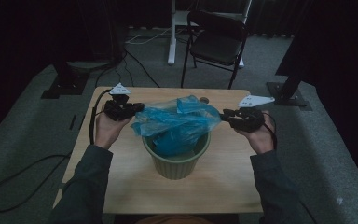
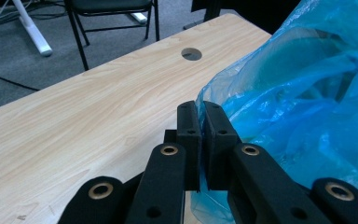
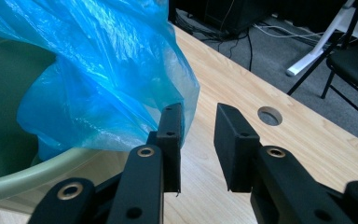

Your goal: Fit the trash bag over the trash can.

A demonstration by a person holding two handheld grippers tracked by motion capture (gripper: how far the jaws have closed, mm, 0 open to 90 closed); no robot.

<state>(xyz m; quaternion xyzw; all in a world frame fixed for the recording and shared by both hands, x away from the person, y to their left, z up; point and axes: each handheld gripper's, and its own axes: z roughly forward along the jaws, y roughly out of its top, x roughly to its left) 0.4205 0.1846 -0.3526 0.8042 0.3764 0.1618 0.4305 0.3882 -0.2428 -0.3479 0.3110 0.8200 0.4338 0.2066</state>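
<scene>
Our left gripper (image 2: 200,140) has its fingers clamped on the blue bag (image 1: 177,122); the right gripper (image 3: 198,147) hangs released, so the bag's loose side may sag into the green bin (image 1: 176,163).

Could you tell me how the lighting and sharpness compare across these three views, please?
High view: dim and underexposed, surroundings nearly black, blue bag and green bucket muted. Left gripper view: bright, table grain sharp. Right gripper view: bright, bag sheen visible, near jaws slightly soft.

The bag (image 1: 177,122) is sitting in the bin (image 1: 176,163); the left gripper (image 1: 137,108) and right gripper (image 1: 223,114) are flanking the bin, the chair (image 1: 216,42) standing behind it.
</scene>
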